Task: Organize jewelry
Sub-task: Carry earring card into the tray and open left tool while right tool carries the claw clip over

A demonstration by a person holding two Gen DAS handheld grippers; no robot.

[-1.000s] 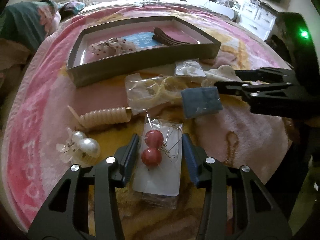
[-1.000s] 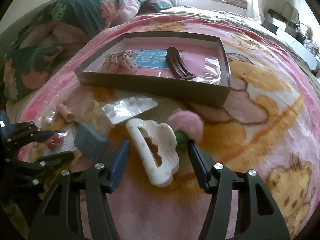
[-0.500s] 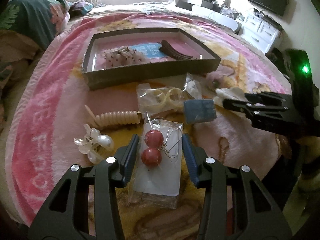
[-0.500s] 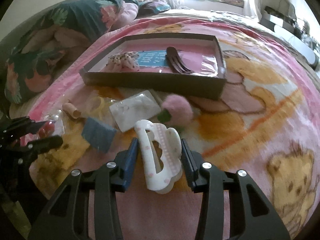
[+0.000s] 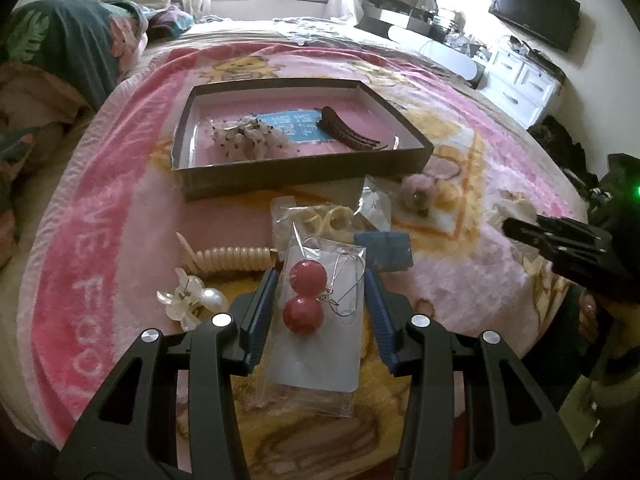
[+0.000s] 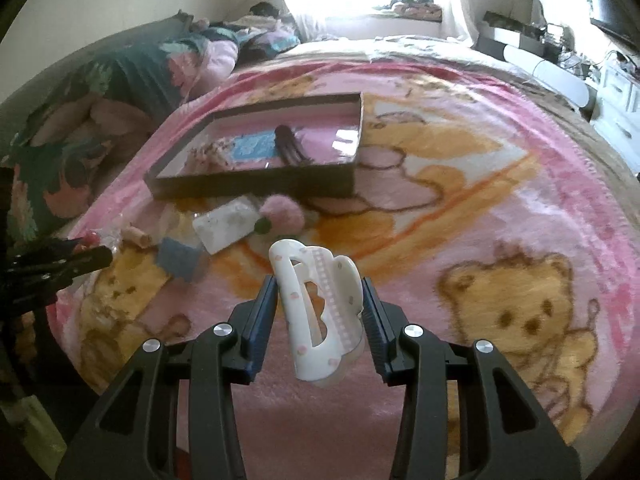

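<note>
While both grippers hang above the pink bear blanket [image 6: 500,208], the scene reads as follows.

Left gripper [image 5: 320,304]: clenched on a clear packet of red ball earrings [image 5: 306,298], pads against both packet edges.
Right gripper [image 6: 319,308]: grasping a white hair claw [image 6: 316,312], tilted, raised off the blanket.
Shallow box [image 5: 304,170]: at 12 o'clock in both views; holds a brown hair clip [image 5: 348,132] and a pale flower piece [image 5: 246,136].
Loose items, left view: pearl spiral clip [image 5: 236,258] at 10 o'clock of the earrings, blue square [image 5: 386,250] at 2 o'clock, pink pompom [image 5: 416,194] near the box's right corner.
</note>
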